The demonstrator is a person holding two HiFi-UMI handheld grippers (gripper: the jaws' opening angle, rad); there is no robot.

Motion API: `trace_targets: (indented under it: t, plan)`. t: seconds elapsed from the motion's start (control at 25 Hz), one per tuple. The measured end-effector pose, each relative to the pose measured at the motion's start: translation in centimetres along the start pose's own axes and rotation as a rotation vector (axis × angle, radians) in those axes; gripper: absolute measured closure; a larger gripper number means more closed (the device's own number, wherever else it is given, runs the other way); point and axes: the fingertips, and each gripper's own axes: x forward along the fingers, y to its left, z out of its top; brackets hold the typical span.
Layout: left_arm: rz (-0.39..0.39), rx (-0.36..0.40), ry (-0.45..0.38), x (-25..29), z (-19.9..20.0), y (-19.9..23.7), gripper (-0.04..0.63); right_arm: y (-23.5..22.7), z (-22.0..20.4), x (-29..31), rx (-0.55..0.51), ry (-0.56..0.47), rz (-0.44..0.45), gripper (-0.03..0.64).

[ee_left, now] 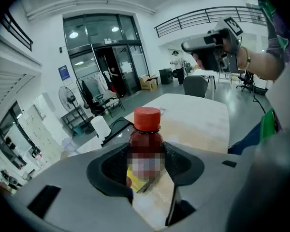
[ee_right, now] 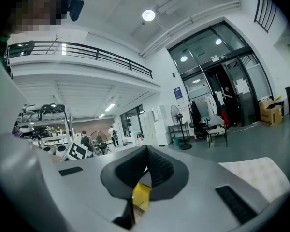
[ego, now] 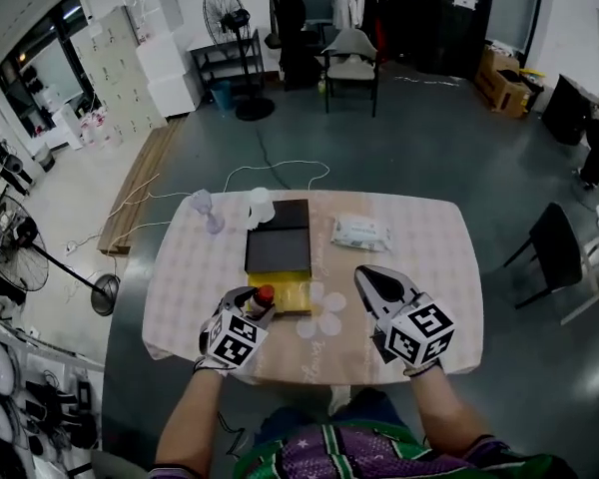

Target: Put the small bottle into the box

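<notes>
A small bottle [ego: 265, 295] with a red cap and dark red contents sits upright between the jaws of my left gripper [ego: 254, 309], at the near left corner of the box. In the left gripper view the jaws press both sides of the bottle [ee_left: 146, 141], so the left gripper [ee_left: 146, 164] is shut on it. The box [ego: 278, 250] is black and flat with a yellow part [ego: 288, 289] at its near end, in the middle of the table. My right gripper [ego: 371, 281] hovers right of the box, its jaws shut and empty [ee_right: 146, 159].
A white wipes pack [ego: 360, 233] lies right of the box. A clear glass [ego: 202, 204] and a white cup [ego: 261, 206] stand at the far left. The table [ego: 424, 267] has a pale checked cloth; its front edge is just under both grippers.
</notes>
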Motion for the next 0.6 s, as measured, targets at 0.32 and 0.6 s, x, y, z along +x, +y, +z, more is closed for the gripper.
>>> trace_targets:
  t: [0.32, 0.6]
  plan:
    - [-0.062, -0.025, 0.202, 8.8, -4.7, -0.3, 0.365, -0.7, -3.3, 1.8, 0.038, 0.058, 0.027, 0.611]
    - [-0.101, -0.053, 0.335, 13.6, -7.8, -0.5, 0.365, -1.6, -5.3, 2.2, 0.041, 0.1, 0.02, 0.611]
